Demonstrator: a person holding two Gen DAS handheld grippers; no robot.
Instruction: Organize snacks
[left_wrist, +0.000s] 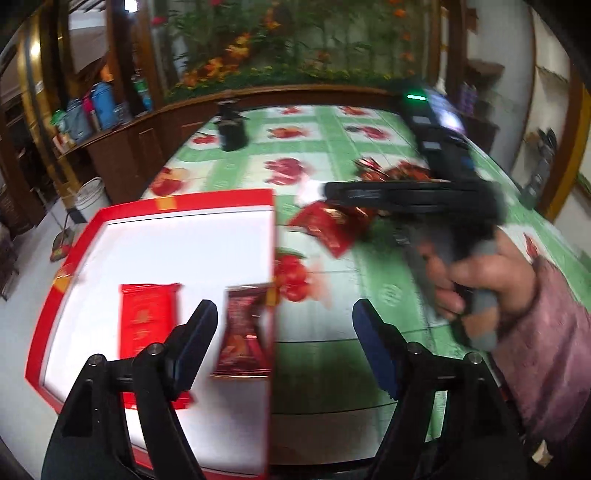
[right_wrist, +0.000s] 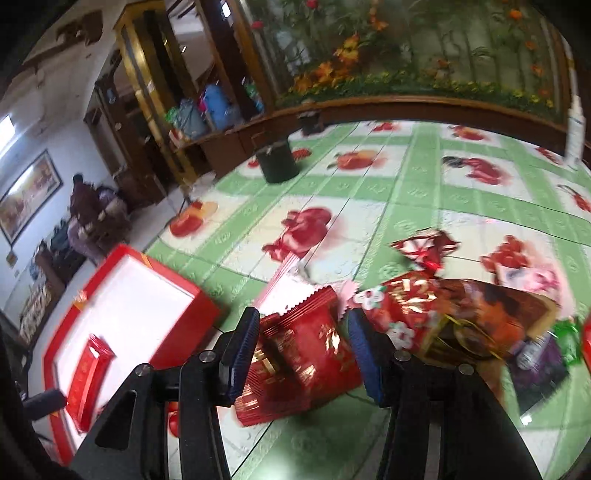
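Note:
A red box with a white inside (left_wrist: 88, 229) lies on the table at the left; it also shows in the right wrist view (right_wrist: 177, 306). In it lie a red flat packet (left_wrist: 147, 317) and a dark red snack packet (left_wrist: 243, 328). My left gripper (left_wrist: 284, 321) is open and empty, above the box's right edge. My right gripper (right_wrist: 303, 343) is open, its fingers on either side of a red snack packet (right_wrist: 303, 358) on the table; touching cannot be told. In the left wrist view, the right gripper (left_wrist: 388, 195) hovers over that packet (left_wrist: 328, 225).
A pile of red, gold and purple snack packets (right_wrist: 461, 317) lies right of my right gripper. A black cylinder (right_wrist: 277, 162) stands at the table's far side. The table wears a green and white fruit-print cloth (right_wrist: 406, 177). A wooden cabinet with bottles (left_wrist: 96, 107) stands beyond.

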